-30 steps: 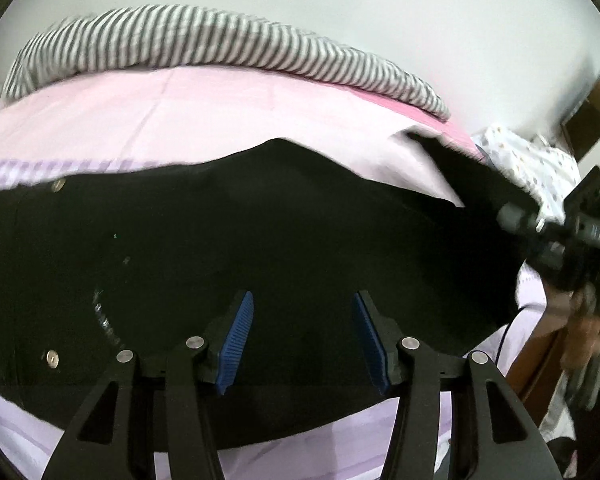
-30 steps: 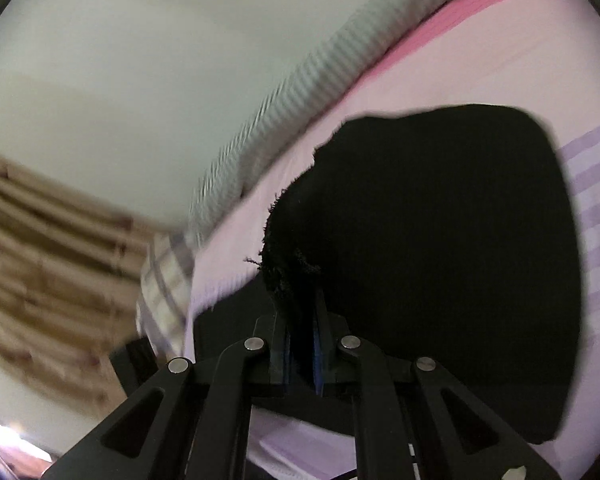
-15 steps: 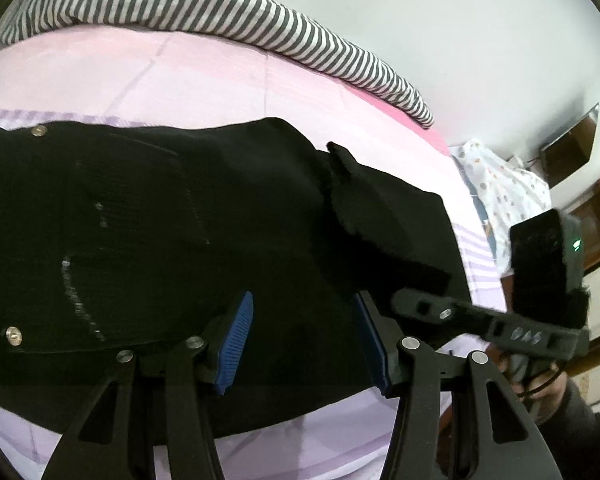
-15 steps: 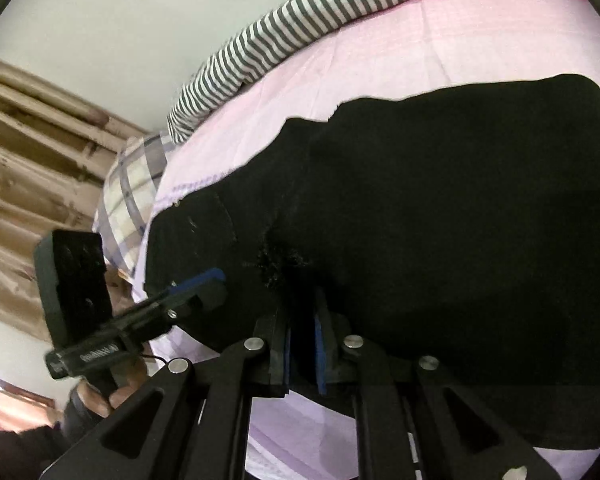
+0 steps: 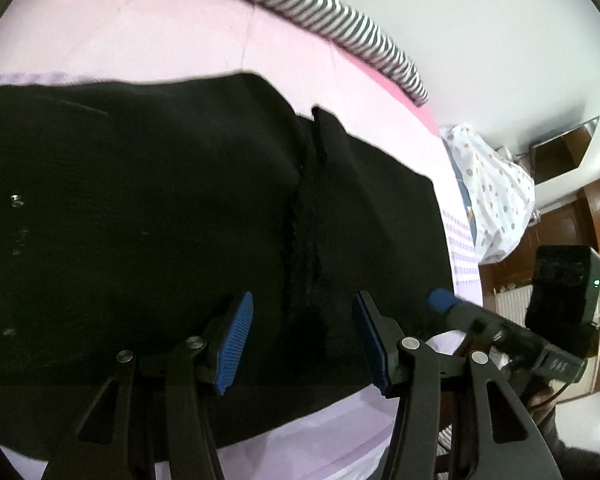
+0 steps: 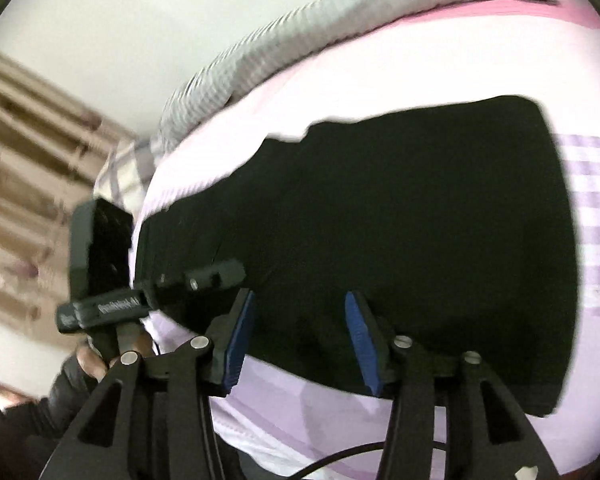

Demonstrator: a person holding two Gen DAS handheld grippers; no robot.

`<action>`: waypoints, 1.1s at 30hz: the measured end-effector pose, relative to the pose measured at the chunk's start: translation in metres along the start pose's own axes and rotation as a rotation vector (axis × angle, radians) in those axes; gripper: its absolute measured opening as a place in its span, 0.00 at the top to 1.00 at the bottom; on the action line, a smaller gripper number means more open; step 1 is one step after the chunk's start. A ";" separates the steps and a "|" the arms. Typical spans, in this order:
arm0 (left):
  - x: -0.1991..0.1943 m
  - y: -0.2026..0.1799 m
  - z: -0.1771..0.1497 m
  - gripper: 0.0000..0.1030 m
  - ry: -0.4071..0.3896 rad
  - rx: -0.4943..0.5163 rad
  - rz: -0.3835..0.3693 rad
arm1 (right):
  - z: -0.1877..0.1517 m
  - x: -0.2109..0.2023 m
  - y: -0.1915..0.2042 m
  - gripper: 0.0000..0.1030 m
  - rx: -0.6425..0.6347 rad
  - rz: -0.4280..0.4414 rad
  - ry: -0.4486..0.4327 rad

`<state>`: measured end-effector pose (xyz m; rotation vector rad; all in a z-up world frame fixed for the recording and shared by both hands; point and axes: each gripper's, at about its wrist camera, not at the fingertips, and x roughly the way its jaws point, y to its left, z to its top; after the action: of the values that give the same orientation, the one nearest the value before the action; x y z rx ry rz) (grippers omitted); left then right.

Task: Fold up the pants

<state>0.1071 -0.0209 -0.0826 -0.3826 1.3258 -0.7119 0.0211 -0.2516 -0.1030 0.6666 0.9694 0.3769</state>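
Black pants [image 5: 140, 220] lie on the pink sheet [image 5: 180, 40], with one end folded back so its frayed hem [image 5: 304, 220] runs across the middle. My left gripper [image 5: 303, 304] hovers open just above the hem line, with nothing between its pads. In the right wrist view the pants [image 6: 400, 220] form a broad dark slab. My right gripper [image 6: 299, 300] is near their front edge, its jaws opening, and the pads press on no cloth. Each gripper shows in the other's view: the right gripper [image 5: 500, 328] at the pants' right edge, the left gripper [image 6: 160, 292] at their left.
A striped blanket [image 5: 340, 20] runs along the bed's far side against the white wall. A dotted white cloth [image 5: 496, 184] and dark wooden furniture [image 5: 560, 152] stand to the right. A checked pillow [image 6: 124, 168] and beige curtains [image 6: 20, 180] are on the left. A person's hand [image 6: 96, 364] holds the left gripper.
My right gripper, shut on the frayed hem before, has opened and let it go; the hem now rests on the pants. My left gripper tilted down closer to the cloth.
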 end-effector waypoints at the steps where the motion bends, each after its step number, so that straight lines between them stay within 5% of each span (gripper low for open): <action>1: 0.005 -0.002 0.001 0.48 0.005 -0.001 -0.006 | 0.001 -0.005 -0.005 0.56 0.015 0.000 -0.016; 12: 0.023 -0.020 0.016 0.50 -0.002 0.065 -0.010 | 0.011 -0.010 -0.023 0.56 0.109 0.005 -0.078; 14: 0.022 -0.022 0.011 0.58 -0.016 0.092 0.017 | 0.012 -0.012 -0.026 0.56 0.119 0.005 -0.085; 16: 0.024 -0.021 0.006 0.86 -0.003 0.107 0.029 | 0.012 -0.012 -0.027 0.56 0.124 0.005 -0.091; 19: 0.025 -0.011 0.003 0.93 -0.011 0.063 0.001 | 0.013 -0.012 -0.029 0.56 0.131 0.002 -0.095; 28: 0.001 -0.027 -0.023 0.97 -0.086 0.084 0.056 | 0.014 -0.016 -0.034 0.56 0.166 -0.009 -0.109; 33: 0.011 -0.015 -0.026 0.96 -0.044 0.048 0.073 | 0.018 -0.002 -0.035 0.56 0.135 -0.062 -0.069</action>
<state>0.0796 -0.0357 -0.0873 -0.3082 1.2730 -0.6694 0.0355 -0.2851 -0.1186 0.7652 0.9532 0.2342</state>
